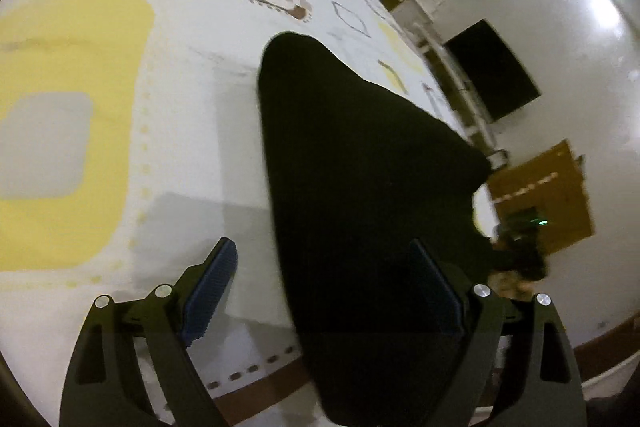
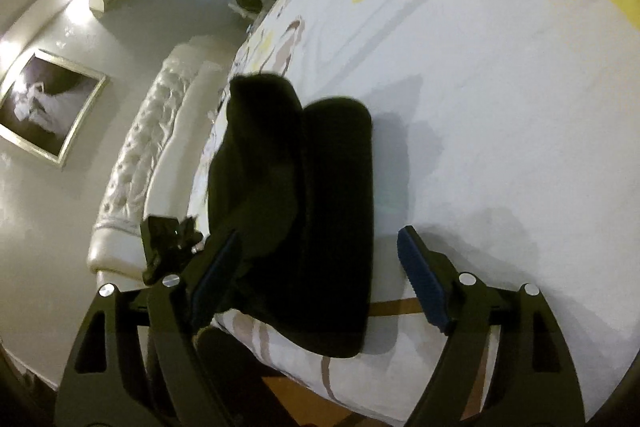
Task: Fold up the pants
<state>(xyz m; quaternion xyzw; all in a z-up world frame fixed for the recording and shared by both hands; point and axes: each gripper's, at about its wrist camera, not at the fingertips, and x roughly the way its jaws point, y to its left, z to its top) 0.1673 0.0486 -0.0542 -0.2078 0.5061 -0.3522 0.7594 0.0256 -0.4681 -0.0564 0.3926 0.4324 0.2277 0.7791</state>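
The black pants [image 1: 360, 187] are lying on a bed [image 1: 180, 107] covered with a white sheet printed with yellow, grey and brown shapes. From the left wrist view they are spreading as one dark slab narrowing toward the far end, close to the bed's edge. The left tool [image 1: 336, 291] is hovering with its jaws standing wide, nothing pressed between them; one blue pad [image 1: 210, 291] is showing over the sheet while the other is sitting over the dark cloth. In the right wrist view the pants [image 2: 296, 207] are showing two rounded folds side by side, their near end reaching the bed's edge. The right tool [image 2: 316, 279] is also gaping wide, the cloth lying between its fingers [image 2: 422, 279] without being pinched. A white tufted headboard [image 2: 148, 163] is standing beyond, against the wall.
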